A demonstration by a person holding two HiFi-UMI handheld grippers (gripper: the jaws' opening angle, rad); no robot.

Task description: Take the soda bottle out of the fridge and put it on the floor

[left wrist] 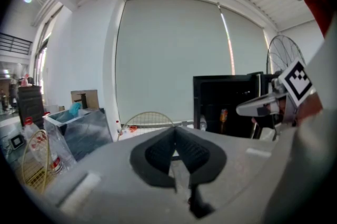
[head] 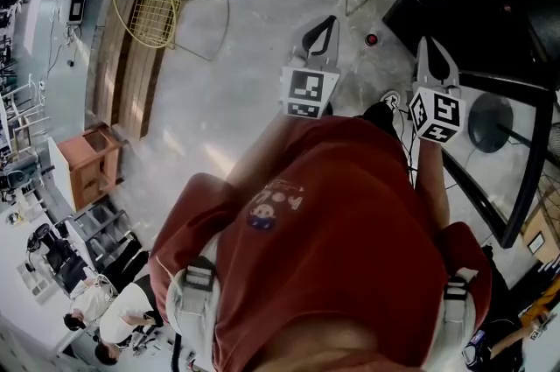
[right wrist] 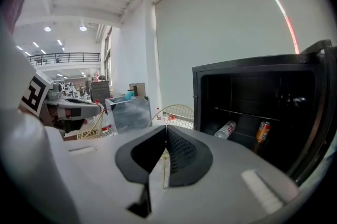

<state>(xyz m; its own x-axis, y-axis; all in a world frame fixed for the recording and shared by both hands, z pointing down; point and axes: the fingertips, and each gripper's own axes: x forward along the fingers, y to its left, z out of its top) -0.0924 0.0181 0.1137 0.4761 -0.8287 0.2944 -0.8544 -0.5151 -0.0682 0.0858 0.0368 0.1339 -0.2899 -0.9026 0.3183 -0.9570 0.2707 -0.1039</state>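
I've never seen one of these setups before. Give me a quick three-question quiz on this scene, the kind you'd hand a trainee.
1. True or false: the right tool is holding the bottle.
2. How does the bottle sit in the open fridge? A) upright B) on its side C) hanging from the door
3. What stands beside the bottle inside the fridge?

Key
1. False. The tool's jaws are shut with nothing between them, and the bottle is in the fridge.
2. B
3. An orange can, standing upright.
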